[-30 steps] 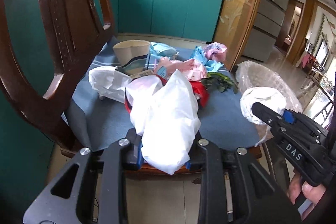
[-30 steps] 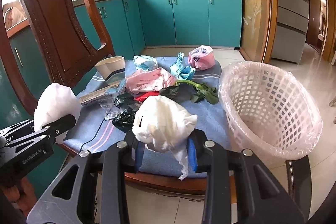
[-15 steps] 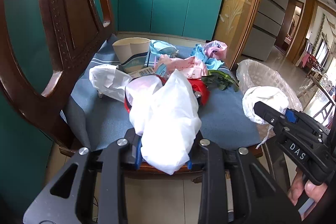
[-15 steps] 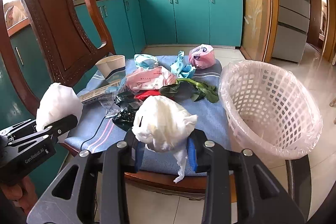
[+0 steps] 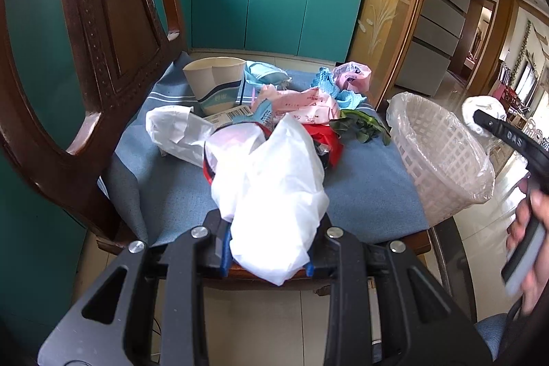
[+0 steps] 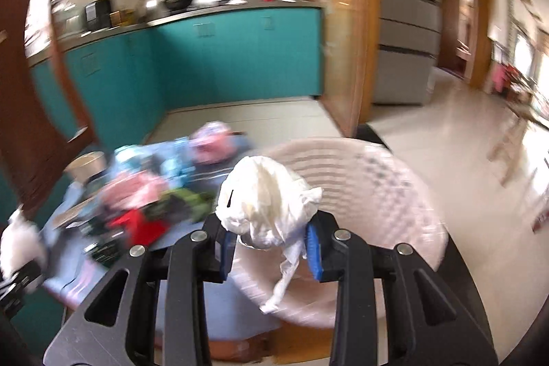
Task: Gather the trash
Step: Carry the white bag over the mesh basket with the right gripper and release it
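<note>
The left gripper [image 5: 266, 258] has its jaws closed partway on a white bag [image 5: 278, 194], which bulges up between the blue pads and droops a little below them; the bag hangs over the near edge of a blue cushion [image 5: 363, 194] on a wooden chair [image 5: 85, 64]. Behind it on the cushion lies a heap of trash: a paper cup [image 5: 214, 84], another white bag [image 5: 175, 132], pink wrappers [image 5: 302, 102], a red scrap [image 5: 331, 139] and green leaves [image 5: 360, 126]. A lined basket [image 5: 442, 156] stands at the cushion's right edge. The right gripper [image 6: 271, 247] has its jaws clamped on a crumpled white wad [image 6: 267, 201], with a thin tail of it dangling below the pads. In the right wrist view, which is blurred, the wad sits in front of the basket's [image 6: 370, 194] rim and open mouth. In the left wrist view the wad [image 5: 483, 108] shows beyond the basket, on its far right side, apart from the rim.
</note>
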### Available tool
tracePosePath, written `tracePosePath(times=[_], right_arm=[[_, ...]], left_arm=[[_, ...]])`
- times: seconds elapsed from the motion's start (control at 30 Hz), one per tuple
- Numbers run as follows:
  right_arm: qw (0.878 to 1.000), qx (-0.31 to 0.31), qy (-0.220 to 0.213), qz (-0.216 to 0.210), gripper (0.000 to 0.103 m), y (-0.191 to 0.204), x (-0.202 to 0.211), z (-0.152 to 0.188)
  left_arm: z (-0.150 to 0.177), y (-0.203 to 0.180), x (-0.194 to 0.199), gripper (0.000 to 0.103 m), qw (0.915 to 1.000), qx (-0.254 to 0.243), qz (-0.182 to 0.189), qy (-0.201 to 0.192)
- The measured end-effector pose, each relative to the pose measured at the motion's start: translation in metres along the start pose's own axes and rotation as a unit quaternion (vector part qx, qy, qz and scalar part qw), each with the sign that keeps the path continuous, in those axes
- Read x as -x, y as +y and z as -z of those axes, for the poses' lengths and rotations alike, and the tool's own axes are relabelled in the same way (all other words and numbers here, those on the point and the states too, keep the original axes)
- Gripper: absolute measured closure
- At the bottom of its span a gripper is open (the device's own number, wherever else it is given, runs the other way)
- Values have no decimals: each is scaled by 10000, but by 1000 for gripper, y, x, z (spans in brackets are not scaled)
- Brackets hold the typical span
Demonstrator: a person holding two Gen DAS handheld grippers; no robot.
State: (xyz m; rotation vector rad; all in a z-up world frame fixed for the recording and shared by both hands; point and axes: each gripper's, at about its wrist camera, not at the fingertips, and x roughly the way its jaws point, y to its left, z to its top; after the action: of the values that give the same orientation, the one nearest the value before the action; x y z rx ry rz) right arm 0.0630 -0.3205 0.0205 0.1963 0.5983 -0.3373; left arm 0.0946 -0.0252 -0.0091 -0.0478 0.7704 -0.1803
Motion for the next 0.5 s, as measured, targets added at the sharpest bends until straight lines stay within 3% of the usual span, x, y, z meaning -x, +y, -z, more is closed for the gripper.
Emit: tracePosePath(times=[0.17,0.37,0.43,0.5], right_arm=[[9977,-472,280,402,69,-51,-32,-3],[9970,-425,482,440,68,-56,-47,1],[9969,-348,523,474,53,-54,-49,3],[9966,-274,474,618,23,-51,-47,5]], left_arm=[[0,-2,-3,70,10000,0,6,25],[1,-7,-5,70,10000,-50,31,51],[2,-7,-5,70,10000,-63,32,53],[2,-6,-6,70,10000,-55,23,71]])
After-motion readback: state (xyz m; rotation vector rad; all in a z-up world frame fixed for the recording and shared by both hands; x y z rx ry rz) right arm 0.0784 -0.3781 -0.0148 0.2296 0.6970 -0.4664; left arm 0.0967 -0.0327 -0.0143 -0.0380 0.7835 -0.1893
